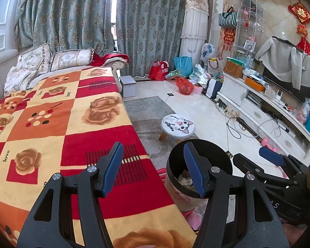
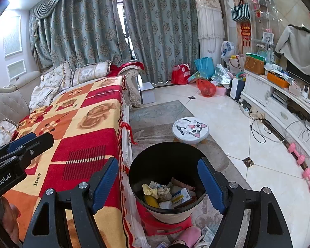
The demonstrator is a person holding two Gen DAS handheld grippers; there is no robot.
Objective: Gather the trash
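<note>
We look from two cameras riding side by side, both tilted downward across the room toward the far blue-grey patterned curtains (image 1: pixel 72 16). Our left view sits over the near red, orange and cream checked blanket (image 1: pixel 57 128), with the black round trash bin (image 1: pixel 198 177) close at its right. Our right view hangs nearer above that bin (image 2: pixel 167 177), looking into it. Both share the blanket, bin, white cat-face stool (image 1: pixel 178 126) and white TV cabinet (image 1: pixel 258 111) at right.
</note>
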